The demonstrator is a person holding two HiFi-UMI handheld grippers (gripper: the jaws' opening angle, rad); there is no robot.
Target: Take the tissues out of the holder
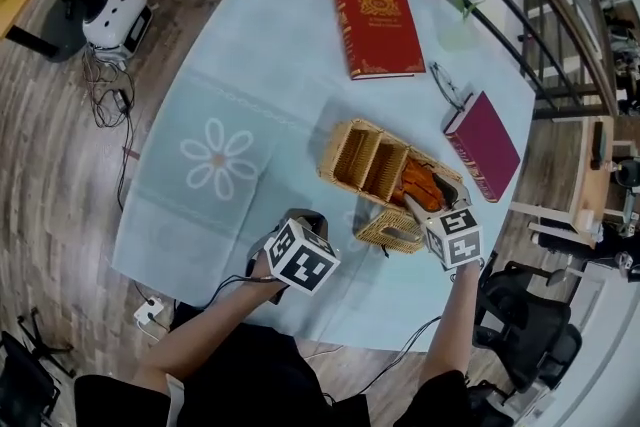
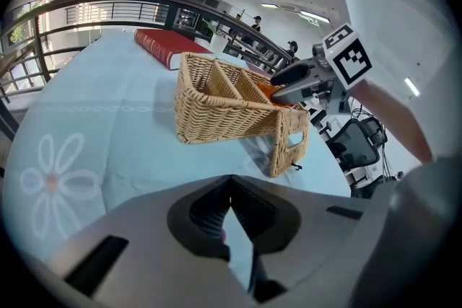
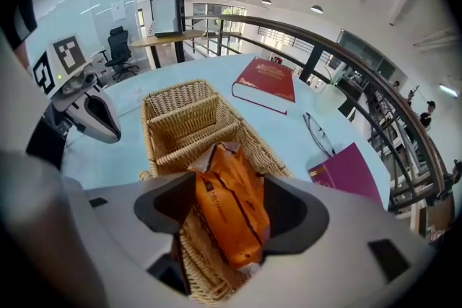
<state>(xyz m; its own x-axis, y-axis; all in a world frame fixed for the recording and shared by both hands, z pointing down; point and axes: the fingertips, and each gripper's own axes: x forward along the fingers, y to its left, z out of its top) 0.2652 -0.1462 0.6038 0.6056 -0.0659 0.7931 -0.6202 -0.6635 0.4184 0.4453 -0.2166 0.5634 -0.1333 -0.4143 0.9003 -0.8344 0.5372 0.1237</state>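
A wicker holder [image 1: 345,150] with several compartments stands on the pale blue tablecloth [image 1: 230,95]. An orange tissue pack [image 1: 420,183] lies in its end compartment. My right gripper [image 1: 408,215] hangs over that end, open, its jaws on either side of the orange pack [image 3: 231,209] without pinching it. The holder's [image 3: 180,115] other compartments look empty. My left gripper [image 1: 300,223] sits low near the table's front edge, left of the holder [image 2: 224,108], shut with nothing in it. From there the right gripper [image 2: 289,83] shows above the holder's far end.
A red book [image 1: 377,20] lies beyond the holder, and a maroon book [image 1: 483,145] to its right by the table edge. A pair of glasses [image 1: 445,85] rests between them. A railing runs behind the table. Office chairs stand at the right.
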